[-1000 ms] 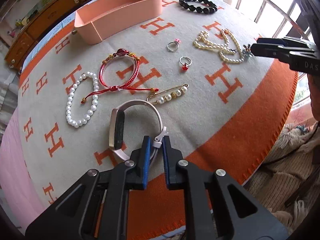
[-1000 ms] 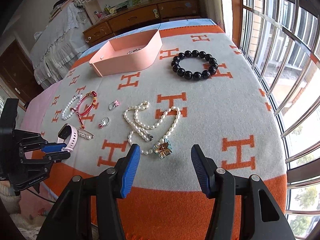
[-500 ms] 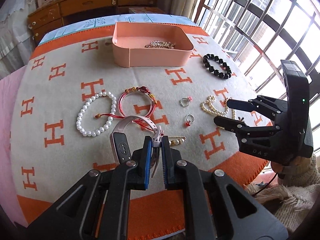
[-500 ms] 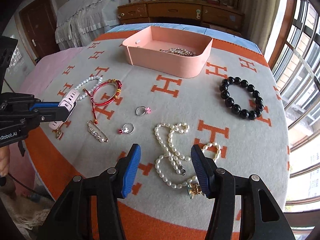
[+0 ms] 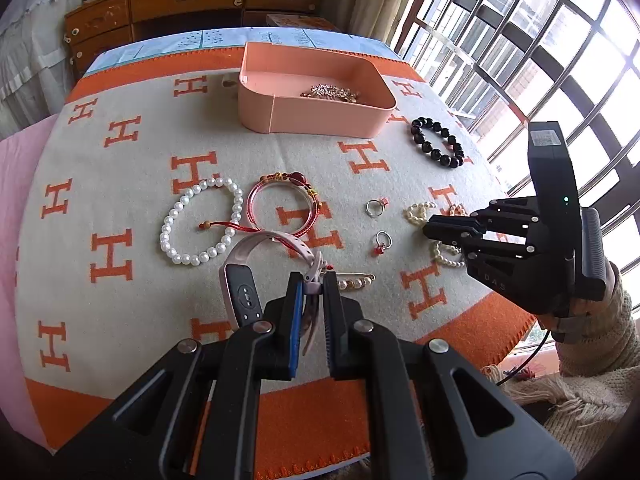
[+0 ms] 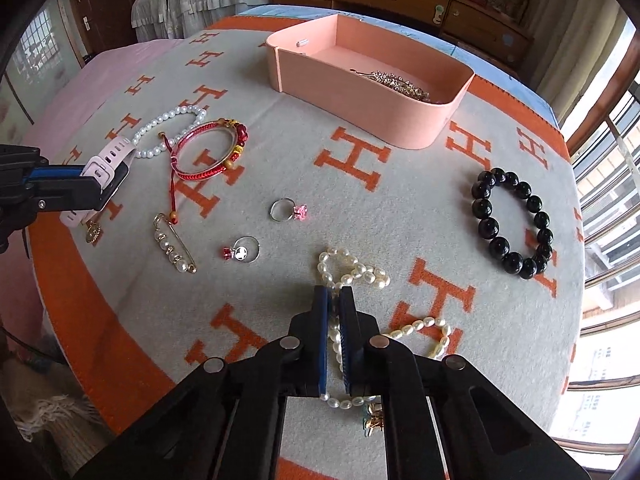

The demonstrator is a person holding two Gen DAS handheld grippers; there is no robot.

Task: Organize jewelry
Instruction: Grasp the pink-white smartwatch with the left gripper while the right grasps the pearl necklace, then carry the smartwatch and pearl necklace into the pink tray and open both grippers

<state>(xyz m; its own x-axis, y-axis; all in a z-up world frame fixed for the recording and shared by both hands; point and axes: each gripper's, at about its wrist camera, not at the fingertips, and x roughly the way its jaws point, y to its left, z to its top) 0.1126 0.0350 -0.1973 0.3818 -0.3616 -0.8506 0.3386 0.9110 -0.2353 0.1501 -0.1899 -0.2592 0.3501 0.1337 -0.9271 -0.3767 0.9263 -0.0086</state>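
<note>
My left gripper (image 5: 311, 280) is shut on the strap of a pink smartwatch (image 5: 240, 292) and holds it just above the blanket. From the right wrist view that watch (image 6: 108, 156) hangs in the left gripper (image 6: 96, 188) at the far left. My right gripper (image 6: 334, 292) points down at the white pearl necklace (image 6: 352, 266). Its jaws are closing and the pads press on a strand. The left wrist view shows the right gripper (image 5: 430, 228) over the necklace (image 5: 418, 212). A pink box (image 5: 320, 116) at the back holds a gold piece (image 5: 332, 92).
On the H-patterned blanket (image 5: 120, 184) lie a black bead bracelet (image 5: 438, 142), a white pearl bracelet (image 5: 192, 220), a red cord bangle (image 5: 280, 200), two rings (image 5: 376, 208) (image 5: 382, 240) and a pearl pin (image 6: 174, 244). The orange border marks the near table edge. Window bars stand to the right.
My right gripper came down over the pearl necklace and its wide-open jaws closed on a strand. My left gripper lifted the watch off the blanket. Both wrists rolled.
</note>
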